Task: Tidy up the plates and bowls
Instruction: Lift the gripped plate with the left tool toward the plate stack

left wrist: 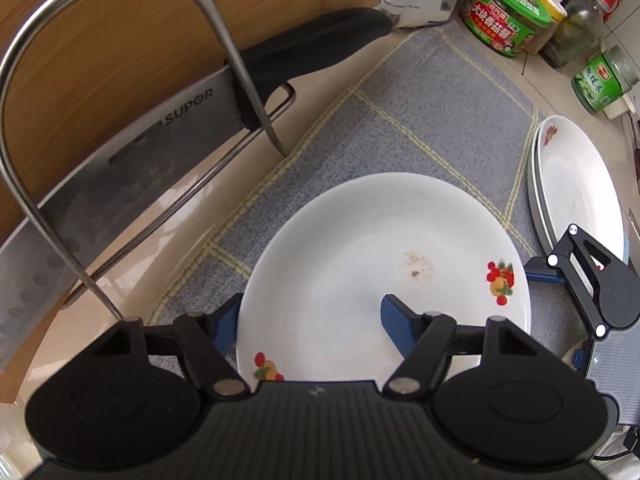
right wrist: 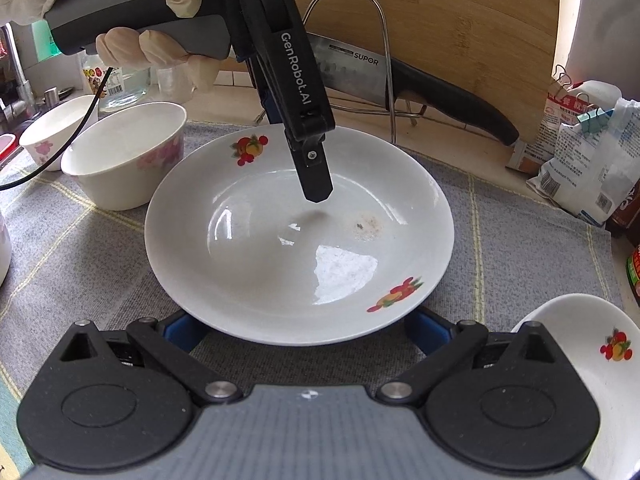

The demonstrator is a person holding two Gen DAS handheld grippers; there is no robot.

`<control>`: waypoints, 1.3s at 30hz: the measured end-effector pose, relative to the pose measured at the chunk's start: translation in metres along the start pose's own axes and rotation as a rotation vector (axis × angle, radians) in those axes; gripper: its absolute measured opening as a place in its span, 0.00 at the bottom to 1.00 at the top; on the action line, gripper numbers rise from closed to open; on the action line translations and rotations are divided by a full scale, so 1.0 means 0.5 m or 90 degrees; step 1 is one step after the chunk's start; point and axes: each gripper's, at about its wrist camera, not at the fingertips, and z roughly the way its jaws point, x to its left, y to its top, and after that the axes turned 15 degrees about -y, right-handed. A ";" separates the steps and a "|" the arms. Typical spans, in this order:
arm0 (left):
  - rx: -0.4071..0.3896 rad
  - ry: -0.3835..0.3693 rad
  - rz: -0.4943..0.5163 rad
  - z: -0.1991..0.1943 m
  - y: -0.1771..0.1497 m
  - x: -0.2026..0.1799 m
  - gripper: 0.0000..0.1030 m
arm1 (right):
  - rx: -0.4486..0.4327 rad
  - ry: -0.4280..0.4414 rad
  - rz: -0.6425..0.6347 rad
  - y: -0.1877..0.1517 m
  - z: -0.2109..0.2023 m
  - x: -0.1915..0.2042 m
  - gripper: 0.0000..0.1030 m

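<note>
I see my left gripper (left wrist: 308,316) with jaws apart astride the rim of the white plate (left wrist: 360,248) on the grey cloth (left wrist: 420,120), one finger inside the dish, one outside, while my right gripper (right wrist: 304,330), jaws also apart, brackets that plate's opposite edge.

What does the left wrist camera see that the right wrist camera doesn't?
Only the left wrist view shows the green jars and the full stack of plates on the right. Only the right wrist view shows two flowery bowls and the gloved hand holding the left tongs. Both show the fruit-printed plate, cleaver and grey cloth.
</note>
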 end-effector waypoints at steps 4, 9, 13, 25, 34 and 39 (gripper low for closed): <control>0.003 0.002 0.005 0.002 0.003 -0.004 0.69 | -0.007 0.002 -0.016 0.002 -0.001 0.000 1.00; 0.002 0.005 0.008 0.003 0.002 -0.007 0.69 | -0.011 0.015 -0.026 0.006 0.000 -0.003 1.00; 0.006 0.012 0.016 0.005 0.002 -0.013 0.69 | -0.009 0.024 -0.031 0.008 0.002 -0.007 1.00; 0.008 0.018 0.014 0.007 -0.002 -0.016 0.69 | -0.012 0.025 -0.042 0.007 -0.003 -0.012 1.00; -0.001 0.022 0.014 0.000 -0.011 -0.022 0.69 | -0.007 0.030 -0.039 0.009 -0.013 -0.016 1.00; -0.011 0.026 0.017 -0.013 -0.016 -0.031 0.69 | -0.011 0.024 -0.044 0.013 -0.023 -0.017 1.00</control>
